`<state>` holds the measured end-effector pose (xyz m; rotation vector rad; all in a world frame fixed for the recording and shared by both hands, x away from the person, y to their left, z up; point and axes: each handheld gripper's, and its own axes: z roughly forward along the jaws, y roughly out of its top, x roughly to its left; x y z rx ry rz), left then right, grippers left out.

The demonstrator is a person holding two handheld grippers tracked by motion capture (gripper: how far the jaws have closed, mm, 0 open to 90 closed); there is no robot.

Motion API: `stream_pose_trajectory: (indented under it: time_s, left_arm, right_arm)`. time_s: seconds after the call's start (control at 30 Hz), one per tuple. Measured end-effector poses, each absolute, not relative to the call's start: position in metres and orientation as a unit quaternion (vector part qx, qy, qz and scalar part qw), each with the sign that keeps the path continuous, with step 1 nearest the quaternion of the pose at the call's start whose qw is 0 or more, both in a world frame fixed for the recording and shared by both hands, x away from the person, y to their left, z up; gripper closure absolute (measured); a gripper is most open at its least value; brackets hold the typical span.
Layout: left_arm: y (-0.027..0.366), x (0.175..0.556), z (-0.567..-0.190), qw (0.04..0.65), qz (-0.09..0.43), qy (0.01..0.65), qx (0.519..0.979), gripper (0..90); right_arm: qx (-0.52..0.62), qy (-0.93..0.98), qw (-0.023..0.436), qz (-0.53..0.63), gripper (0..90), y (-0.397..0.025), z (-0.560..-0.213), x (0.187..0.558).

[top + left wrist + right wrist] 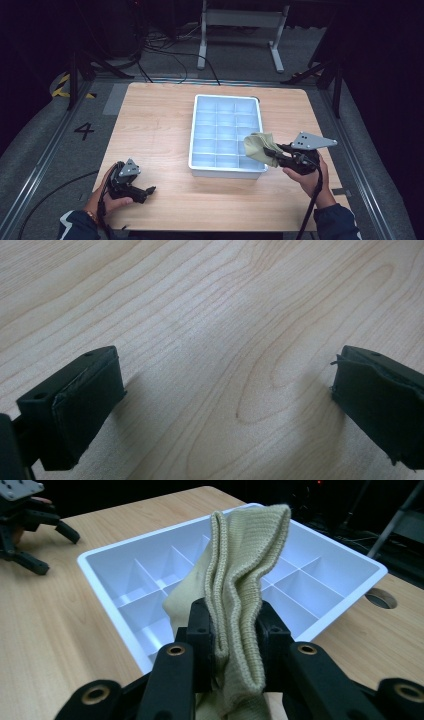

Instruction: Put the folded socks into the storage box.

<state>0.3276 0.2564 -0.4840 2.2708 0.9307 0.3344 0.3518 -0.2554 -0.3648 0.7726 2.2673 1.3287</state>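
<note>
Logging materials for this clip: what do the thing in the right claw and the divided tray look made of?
The sock-like cloth in the right claw looks like soft knitted fabric, olive-yellow and matt: ribbed stitches and limp folds show. The tray looks like rigid moulded plastic, white with a slight sheen: thin even dividers, smooth rim.

"4" on floor mat (84,131)

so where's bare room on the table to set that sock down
Bare wood lies left of the white tray, between it and the left gripper, and along the near edge of the table. It is crowded at the tray's near right corner, where the right gripper holds the sock.
</note>
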Motion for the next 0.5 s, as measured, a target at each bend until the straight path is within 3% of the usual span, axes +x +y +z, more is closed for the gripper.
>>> stream_pose_trajectory:
  time_s: [0.5]
  left_arm:
    - [0.256, 0.328, -0.484, 0.327, 0.125, 0.355, 0.867, 0.2]
  right_arm:
    - [0.285, 0.849, 0.227, 0.382, 73.7, -0.243, -0.372, 0.386]
